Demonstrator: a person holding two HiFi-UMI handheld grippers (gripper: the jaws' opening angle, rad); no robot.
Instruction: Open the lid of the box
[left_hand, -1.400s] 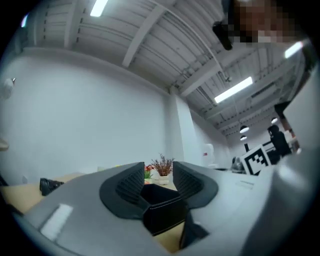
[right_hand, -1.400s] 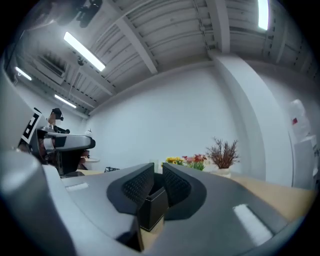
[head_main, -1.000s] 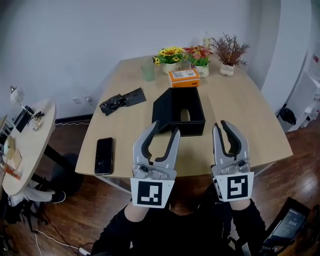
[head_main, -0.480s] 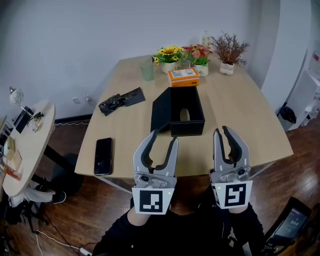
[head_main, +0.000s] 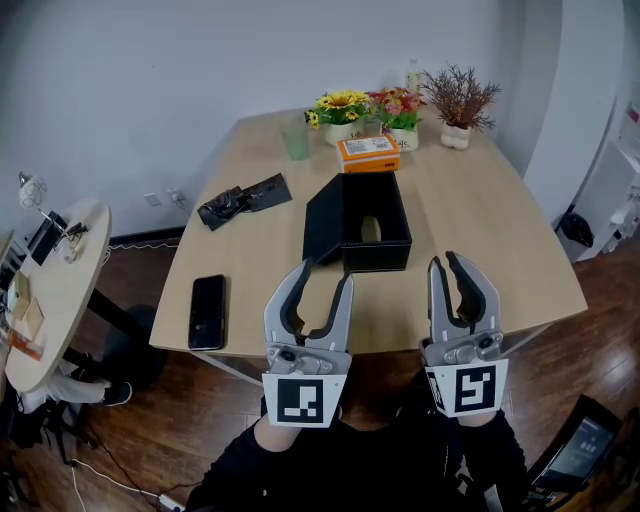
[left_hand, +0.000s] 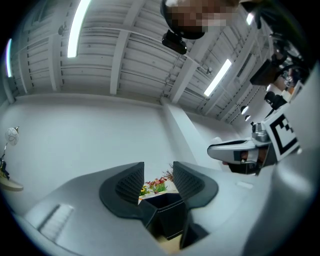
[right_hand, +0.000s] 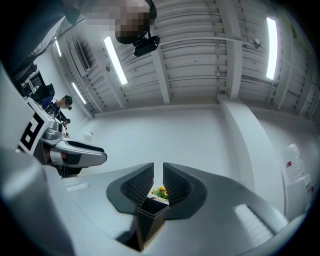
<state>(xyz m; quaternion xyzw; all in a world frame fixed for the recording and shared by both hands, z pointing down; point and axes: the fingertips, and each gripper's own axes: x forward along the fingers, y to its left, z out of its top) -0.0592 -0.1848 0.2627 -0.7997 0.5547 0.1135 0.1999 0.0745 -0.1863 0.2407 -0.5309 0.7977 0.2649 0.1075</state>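
Note:
A black box (head_main: 380, 255) stands in the middle of the wooden table (head_main: 480, 240), its lid tipped up on the left side and its inside showing. Both grippers hover short of the table's near edge, pointing at the box without touching it. My left gripper (head_main: 325, 272) is open with nothing between its fingers. My right gripper (head_main: 446, 260) has its jaws nearly together with a thin empty gap. The left gripper view shows the box (left_hand: 167, 215) beyond the left gripper (left_hand: 159, 176). In the right gripper view a corner of the box (right_hand: 150, 220) lies below the right gripper (right_hand: 158, 179).
A black phone (head_main: 207, 311) lies near the table's left front edge, a crumpled black bag (head_main: 240, 202) further back. Behind the box are an orange carton (head_main: 367, 154), a green cup (head_main: 295, 145) and flower pots (head_main: 340, 115). A round side table (head_main: 60, 290) stands left.
Both grippers have drawn back a little from the box toward the person over the last second. Their jaw openings look the same, and the box has not moved.

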